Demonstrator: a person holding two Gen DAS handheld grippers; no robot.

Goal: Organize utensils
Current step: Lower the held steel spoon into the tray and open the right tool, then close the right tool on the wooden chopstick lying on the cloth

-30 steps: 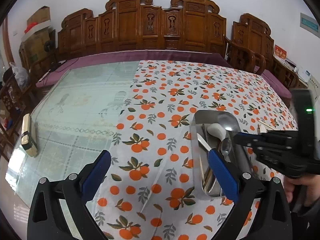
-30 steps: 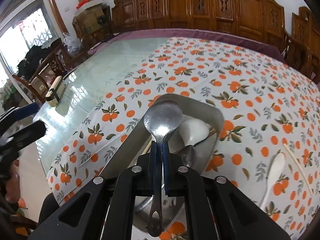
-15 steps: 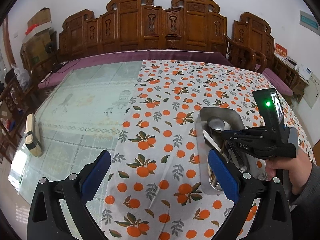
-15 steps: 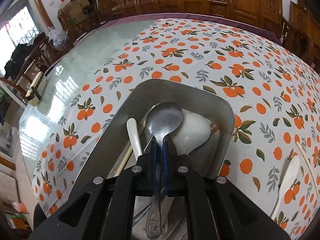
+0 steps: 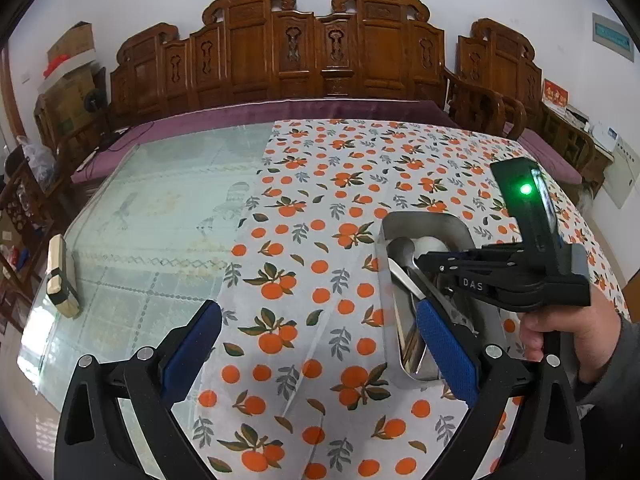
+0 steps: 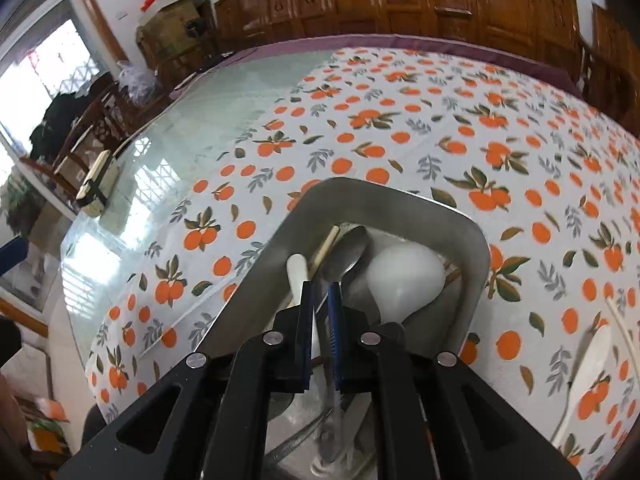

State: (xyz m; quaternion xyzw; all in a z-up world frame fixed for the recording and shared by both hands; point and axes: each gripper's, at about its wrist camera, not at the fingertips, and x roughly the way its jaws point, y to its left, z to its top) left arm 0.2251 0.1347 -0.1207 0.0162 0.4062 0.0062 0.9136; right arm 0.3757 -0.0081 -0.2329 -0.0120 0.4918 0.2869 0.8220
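Observation:
A steel tray (image 6: 400,200) sits on the orange-print tablecloth and holds a white ceramic spoon (image 6: 404,280), a wooden chopstick (image 6: 326,250) and other utensils. My right gripper (image 6: 320,292) is low inside the tray and its jaws are opening. The metal spoon (image 6: 346,254) lies tilted with its bowl down in the tray. Its handle still runs between the pads, which no longer press on it. In the left wrist view the right gripper (image 5: 420,260) reaches into the tray (image 5: 420,218) from the right. My left gripper (image 5: 316,312) stands wide open over the cloth, left of the tray, with nothing in it.
Another white spoon (image 6: 588,364) and a pale chopstick (image 6: 624,332) lie on the cloth right of the tray. A tan block with a black band (image 5: 60,276) rests on the bare glass at the table's left edge. Carved wooden chairs (image 5: 320,52) line the far side.
The right gripper sank into the tray with the metal spoon. Its jaws parted slightly, and the spoon's bowl tipped down to rest among the other utensils. The left gripper stayed put.

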